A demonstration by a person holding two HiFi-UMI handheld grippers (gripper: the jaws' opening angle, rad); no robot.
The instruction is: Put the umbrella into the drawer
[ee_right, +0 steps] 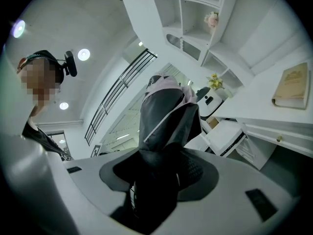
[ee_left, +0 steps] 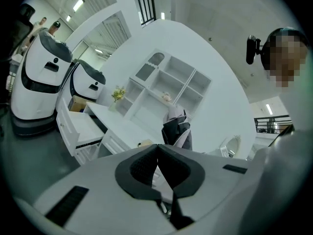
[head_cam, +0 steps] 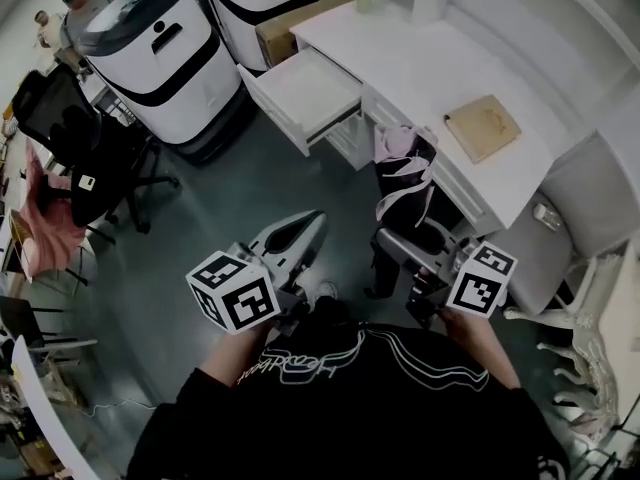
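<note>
Right gripper [ee_right: 159,175] clamped on the folded umbrella [ee_right: 166,114], which juts forward out of its jaws, off the floor. Left gripper [ee_left: 157,166]: jaws together, nothing between. Open drawer [head_cam: 312,93] well apart from umbrella

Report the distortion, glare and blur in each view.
Head view: fisheye bends the desk edge, corners fall black, light even. Left gripper view: ceiling strip lights glare upper left; the left tongs look soft up close. Right gripper view: the umbrella reads dark, backlit by bright ceiling lamps.
</note>
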